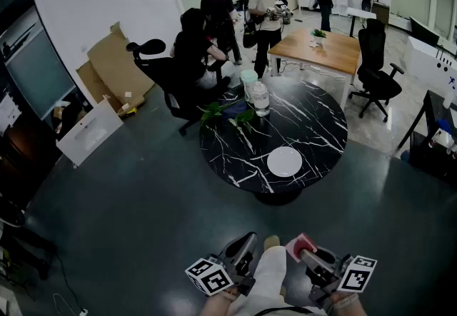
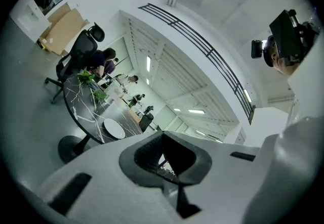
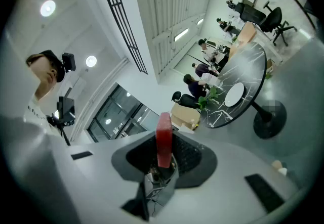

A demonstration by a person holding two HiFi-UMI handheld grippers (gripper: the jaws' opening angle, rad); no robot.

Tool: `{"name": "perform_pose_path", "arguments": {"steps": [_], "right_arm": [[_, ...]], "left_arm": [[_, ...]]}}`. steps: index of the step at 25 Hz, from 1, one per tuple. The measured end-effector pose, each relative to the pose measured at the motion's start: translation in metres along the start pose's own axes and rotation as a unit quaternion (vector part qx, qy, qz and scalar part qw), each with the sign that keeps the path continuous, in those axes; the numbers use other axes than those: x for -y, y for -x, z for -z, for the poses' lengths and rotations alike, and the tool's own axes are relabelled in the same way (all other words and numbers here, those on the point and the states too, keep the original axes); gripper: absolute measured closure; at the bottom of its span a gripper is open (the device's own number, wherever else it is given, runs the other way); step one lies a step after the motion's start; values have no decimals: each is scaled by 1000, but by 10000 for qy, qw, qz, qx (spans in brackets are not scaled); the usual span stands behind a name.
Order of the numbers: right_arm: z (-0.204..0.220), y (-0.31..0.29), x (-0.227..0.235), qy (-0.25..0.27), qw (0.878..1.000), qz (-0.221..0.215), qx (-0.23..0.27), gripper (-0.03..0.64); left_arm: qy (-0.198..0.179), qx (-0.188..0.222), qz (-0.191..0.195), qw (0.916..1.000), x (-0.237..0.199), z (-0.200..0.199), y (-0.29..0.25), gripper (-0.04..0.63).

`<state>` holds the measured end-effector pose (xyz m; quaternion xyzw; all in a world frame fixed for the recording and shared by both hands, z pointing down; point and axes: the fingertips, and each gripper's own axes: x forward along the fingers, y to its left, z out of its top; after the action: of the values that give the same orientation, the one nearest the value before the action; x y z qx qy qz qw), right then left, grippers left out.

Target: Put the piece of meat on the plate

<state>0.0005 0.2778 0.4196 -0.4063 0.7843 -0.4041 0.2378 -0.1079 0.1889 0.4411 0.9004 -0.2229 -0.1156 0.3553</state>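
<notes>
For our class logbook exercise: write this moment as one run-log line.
right gripper: shut on meat | left gripper: shut, empty | plate: bare, on table ahead | task: meat not yet plated

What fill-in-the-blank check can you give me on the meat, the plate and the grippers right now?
1. The right gripper is shut on the red piece of ___.
2. The white plate lies on the ___ black table.
3. The plate is ___.
4. The left gripper holds ___.
Missing words: meat; round; empty; nothing.
</notes>
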Motion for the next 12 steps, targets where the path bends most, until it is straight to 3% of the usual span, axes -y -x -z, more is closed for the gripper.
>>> {"name": "perform_pose_path", "arguments": {"steps": [12], "right_arm": [[-67, -40, 64, -97, 9997, 228, -28, 529]], "left_arm": [[140, -177, 139, 9997, -45, -23, -103, 584]]}}
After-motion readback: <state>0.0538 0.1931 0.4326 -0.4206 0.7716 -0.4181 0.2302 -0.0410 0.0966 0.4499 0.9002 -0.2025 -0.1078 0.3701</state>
